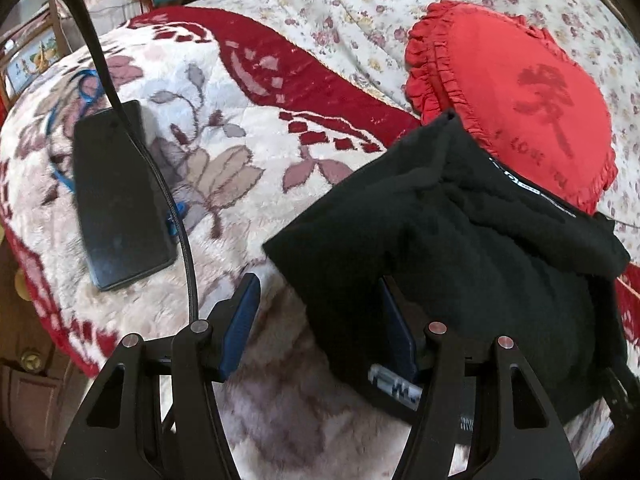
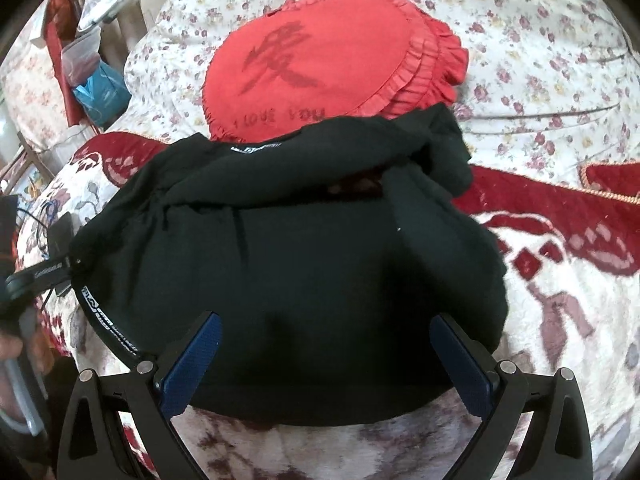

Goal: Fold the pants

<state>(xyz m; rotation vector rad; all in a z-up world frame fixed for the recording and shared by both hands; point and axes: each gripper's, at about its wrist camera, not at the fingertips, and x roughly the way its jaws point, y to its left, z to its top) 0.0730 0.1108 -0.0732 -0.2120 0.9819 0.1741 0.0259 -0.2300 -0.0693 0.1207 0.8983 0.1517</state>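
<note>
Black pants (image 2: pixel 280 248) sit bundled at frame centre on the blanket (image 2: pixel 580 320), far edge lapping the red pillow (image 2: pixel 320 60). Right gripper (image 2: pixel 326 356) hangs fingers wide over the near hem, gripping nothing. Left gripper (image 1: pixel 320 320) is wide too, right finger against the cloth. Phone (image 1: pixel 116 196) lies left, cable (image 1: pixel 160 184) crossing it.

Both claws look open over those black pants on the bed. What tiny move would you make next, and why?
Probably ease the right claw down and close it on the near edge of the black pants. Both claws stand open, the left claw too, gripping nothing. The pants lie bunched on the fleece blanket, their far end against the red cushion, so they likely need smoothing first.
</note>
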